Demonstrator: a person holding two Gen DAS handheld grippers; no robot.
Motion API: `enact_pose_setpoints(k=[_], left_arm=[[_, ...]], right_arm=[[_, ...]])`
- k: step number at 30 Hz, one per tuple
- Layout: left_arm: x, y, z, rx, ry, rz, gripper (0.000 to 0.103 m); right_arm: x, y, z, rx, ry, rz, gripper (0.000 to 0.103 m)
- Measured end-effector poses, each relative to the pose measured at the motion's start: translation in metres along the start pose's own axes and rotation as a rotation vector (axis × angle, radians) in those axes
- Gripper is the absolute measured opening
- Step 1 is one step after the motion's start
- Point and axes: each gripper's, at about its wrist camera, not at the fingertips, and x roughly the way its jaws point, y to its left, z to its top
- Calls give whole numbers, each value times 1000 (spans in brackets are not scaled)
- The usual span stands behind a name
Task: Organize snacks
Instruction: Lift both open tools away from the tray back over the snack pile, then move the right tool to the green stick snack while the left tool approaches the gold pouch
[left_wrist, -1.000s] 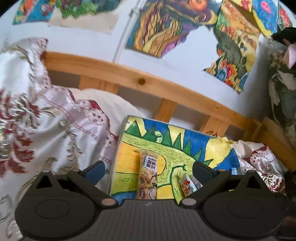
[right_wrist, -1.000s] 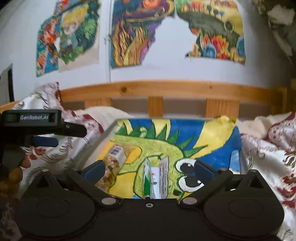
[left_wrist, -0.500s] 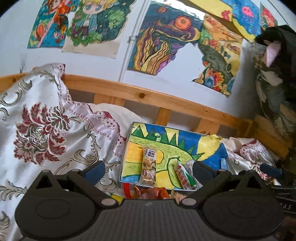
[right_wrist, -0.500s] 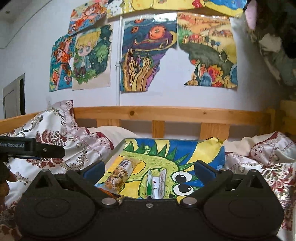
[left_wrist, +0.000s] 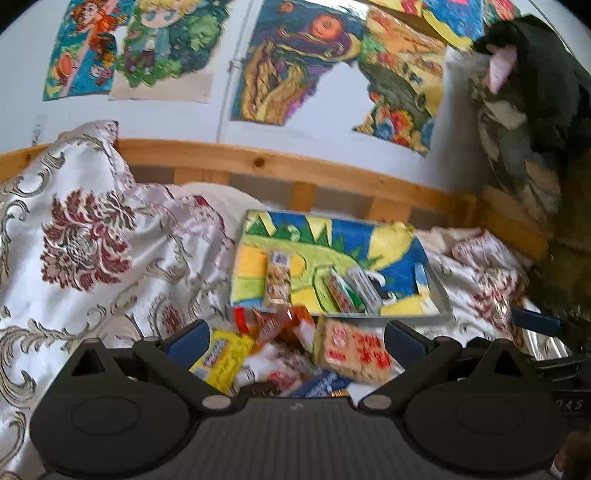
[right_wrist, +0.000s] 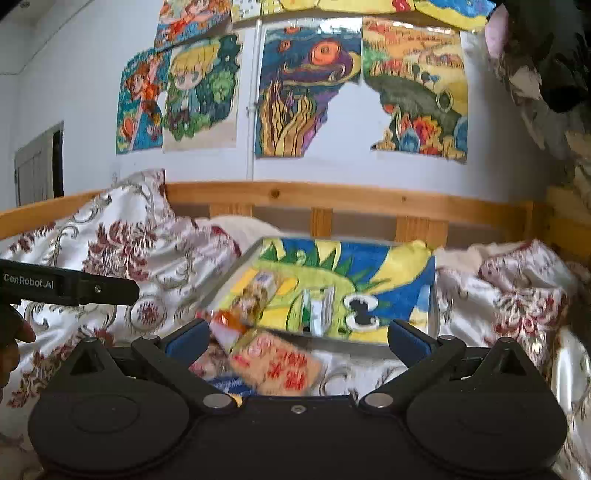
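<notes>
Both grippers, left (left_wrist: 293, 338) and right (right_wrist: 295, 338), level, jaws spread and empty, facing the tray (left_wrist: 439, 291); nut bar (left_wrist: 277, 277) lies lengthwise along it

Both tools drew back; snack pile (left_wrist: 295, 354) now visible
</notes>
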Motion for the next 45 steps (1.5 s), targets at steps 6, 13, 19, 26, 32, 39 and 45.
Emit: enact_pose_setpoints(k=[6, 13, 19, 26, 32, 39, 45], left_arm=[[10, -2, -13, 23, 58, -10, 103], [24, 4, -29, 38, 138, -7, 103], [35, 4, -38, 90, 190, -34, 103], [45, 1, -43, 107, 223, -44, 103], [53, -2, -46, 136, 261, -48, 103], [59, -7, -45, 200, 289, -78, 103], [72, -12, -42, 283, 313, -111, 103]], right_arm=[[1, 8, -10, 7, 53, 19, 102], [14, 6, -26, 24, 122, 37, 102], [33, -2, -40, 62, 209, 70, 102], [44, -6, -47, 65, 243, 79, 102], [51, -12, -48, 77, 266, 85, 102], [75, -20, -45, 106, 299, 108, 102], [97, -33, -45, 152, 403, 44, 102]])
